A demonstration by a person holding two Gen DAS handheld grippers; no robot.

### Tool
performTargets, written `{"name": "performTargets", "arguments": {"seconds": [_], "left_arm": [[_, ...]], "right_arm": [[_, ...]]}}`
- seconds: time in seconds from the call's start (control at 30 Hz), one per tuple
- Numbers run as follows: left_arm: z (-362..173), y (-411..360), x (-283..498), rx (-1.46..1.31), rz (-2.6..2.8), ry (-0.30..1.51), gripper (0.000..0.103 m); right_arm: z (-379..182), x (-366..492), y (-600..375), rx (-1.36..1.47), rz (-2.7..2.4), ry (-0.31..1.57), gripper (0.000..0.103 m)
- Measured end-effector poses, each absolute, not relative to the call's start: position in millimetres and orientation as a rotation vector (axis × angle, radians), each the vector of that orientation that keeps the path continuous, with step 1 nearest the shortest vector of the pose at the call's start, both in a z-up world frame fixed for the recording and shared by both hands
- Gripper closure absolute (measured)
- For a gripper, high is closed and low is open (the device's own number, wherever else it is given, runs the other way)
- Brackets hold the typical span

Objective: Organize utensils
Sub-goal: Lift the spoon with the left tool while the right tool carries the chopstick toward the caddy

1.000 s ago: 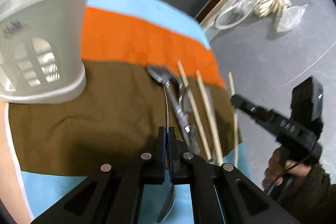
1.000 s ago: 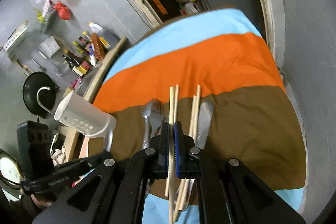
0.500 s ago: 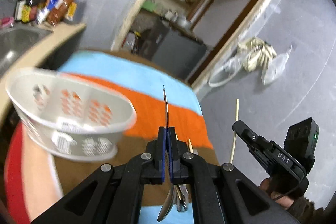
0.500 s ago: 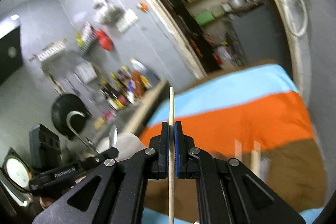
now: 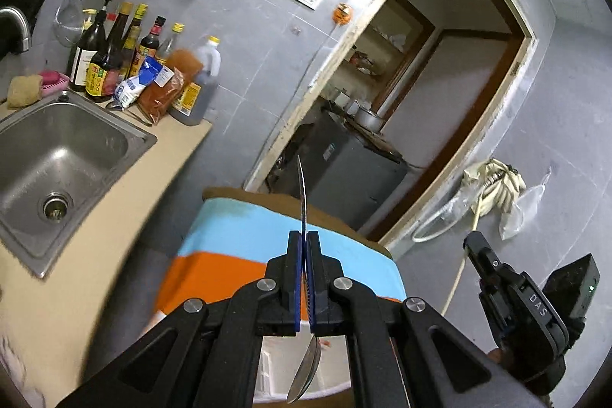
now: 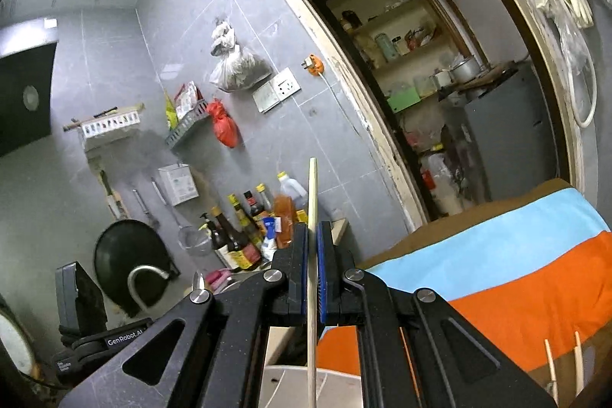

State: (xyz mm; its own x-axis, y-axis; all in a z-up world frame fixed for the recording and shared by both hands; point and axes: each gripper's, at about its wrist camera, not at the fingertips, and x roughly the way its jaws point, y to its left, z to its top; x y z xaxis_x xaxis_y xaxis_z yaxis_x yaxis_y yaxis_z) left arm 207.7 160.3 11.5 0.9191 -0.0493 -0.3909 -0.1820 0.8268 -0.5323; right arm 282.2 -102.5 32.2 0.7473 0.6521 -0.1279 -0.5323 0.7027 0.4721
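Left wrist view: left gripper (image 5: 305, 255) is clamped tight on a metal spoon (image 5: 302, 193), its thin handle rising straight up past the fingertips and its bowl hanging below the jaws, over the pale rim of a white utensil basket (image 5: 269, 369) directly beneath. Ahead and below lies the striped cloth (image 5: 244, 235) in blue, orange and brown; far to the gripper's left sits a steel sink (image 5: 57, 155) with bottles (image 5: 114, 59) behind it. Low to its right the right gripper (image 5: 468, 245) shows, a pale stick passing along it. Right wrist view: right gripper (image 6: 313, 247) is pinched on a single wooden chopstick (image 6: 312, 193), held upright between the blue pads, the lower end reaching down toward the white utensil basket (image 6: 283, 385) under the jaws. To the gripper's right the striped cloth (image 6: 516, 278) spreads, with two more chopsticks (image 6: 564, 358) lying at its lower right edge.
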Motion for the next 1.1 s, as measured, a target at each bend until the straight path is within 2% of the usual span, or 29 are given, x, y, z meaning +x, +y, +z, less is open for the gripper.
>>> {"name": "performTargets", "arguments": {"seconds": [0.2, 0.47, 1.0, 1.03, 1.1], "left_arm": [[-16, 184, 226, -0.610, 0.045, 0.390, 0.100], [-47, 169, 236, -0.564, -0.012, 0.439, 0.100], [-48, 159, 215, -0.468, -0.008, 0.450, 0.100], [-49, 158, 214, -0.458, -0.008, 0.463, 0.100], [-48, 156, 214, -0.443, -0.006, 0.495, 0.098]], "right_arm": [[7, 288, -80, 0.383, 0.601, 0.265, 0.099], [-29, 291, -72, 0.327, 0.562, 0.314, 0.099], [-41, 280, -71, 0.270, 0.561, 0.366, 0.098], [-41, 280, -72, 0.267, 0.562, 0.377, 0.094], [-42, 279, -75, 0.267, 0.564, 0.400, 0.079]]}}
